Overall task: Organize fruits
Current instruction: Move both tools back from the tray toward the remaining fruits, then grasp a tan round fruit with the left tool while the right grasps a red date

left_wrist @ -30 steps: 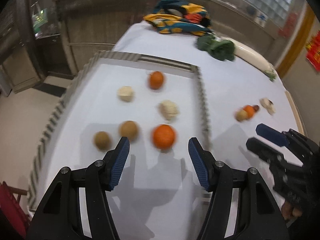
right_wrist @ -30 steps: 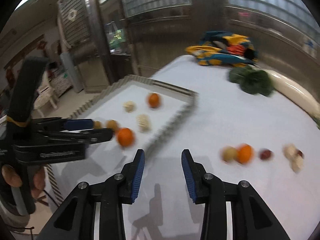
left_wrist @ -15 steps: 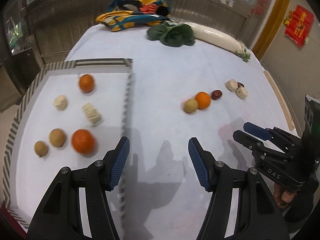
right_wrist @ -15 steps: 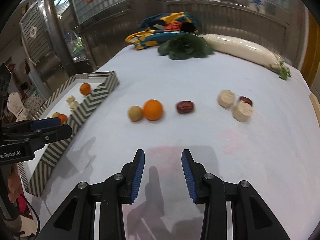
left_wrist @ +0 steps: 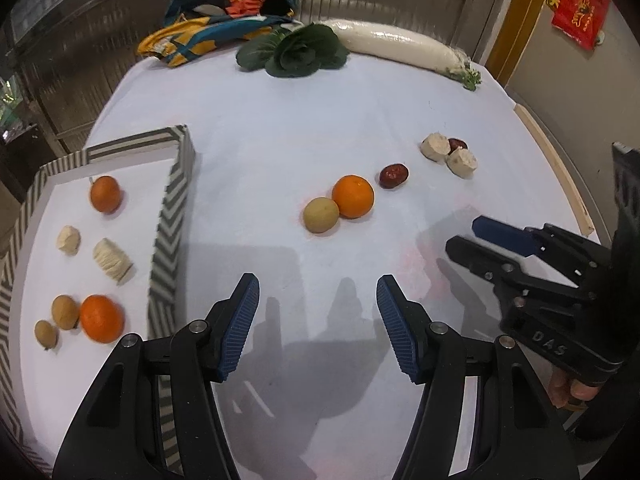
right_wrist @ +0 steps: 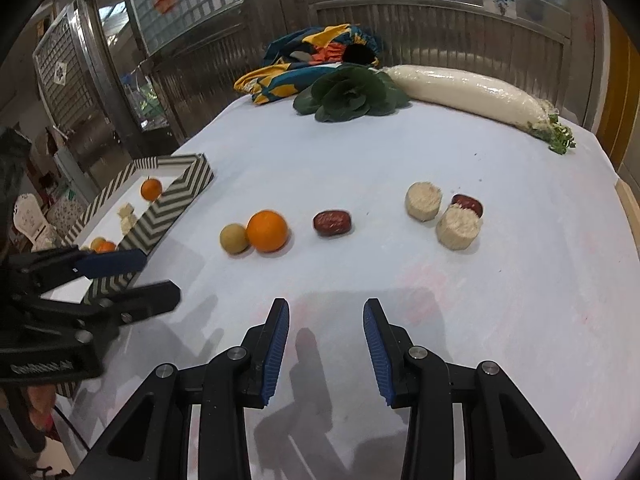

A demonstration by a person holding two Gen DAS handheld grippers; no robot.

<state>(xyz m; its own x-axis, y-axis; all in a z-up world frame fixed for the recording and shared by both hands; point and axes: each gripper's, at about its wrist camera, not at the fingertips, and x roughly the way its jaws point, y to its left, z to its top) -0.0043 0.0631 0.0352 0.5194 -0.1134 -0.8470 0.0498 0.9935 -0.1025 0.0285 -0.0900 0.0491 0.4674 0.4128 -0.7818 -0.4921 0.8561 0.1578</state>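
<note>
An orange (left_wrist: 353, 195) (right_wrist: 267, 231) and a small tan fruit (left_wrist: 320, 214) (right_wrist: 234, 238) touch on the white table. A red date (left_wrist: 393, 176) (right_wrist: 331, 223) lies to their right, then two pale cut pieces (left_wrist: 461, 162) (right_wrist: 458, 227) with a second date (right_wrist: 467, 203) between. The striped tray (left_wrist: 171, 216) (right_wrist: 176, 204) at left holds several fruits. My left gripper (left_wrist: 316, 320) (right_wrist: 132, 280) is open and empty, near the tray's corner. My right gripper (right_wrist: 325, 340) (left_wrist: 476, 236) is open and empty, in front of the date.
A white radish (right_wrist: 468, 94), a leafy green (right_wrist: 350, 94) and a colourful cloth (right_wrist: 312, 60) lie at the table's far edge. A wooden strip (left_wrist: 552, 168) runs along the right edge. The tray sits at the table's left edge.
Both grippers have swung right, from over the tray toward the loose fruits in the table's middle. Both stay open and empty. The fruits have not moved.
</note>
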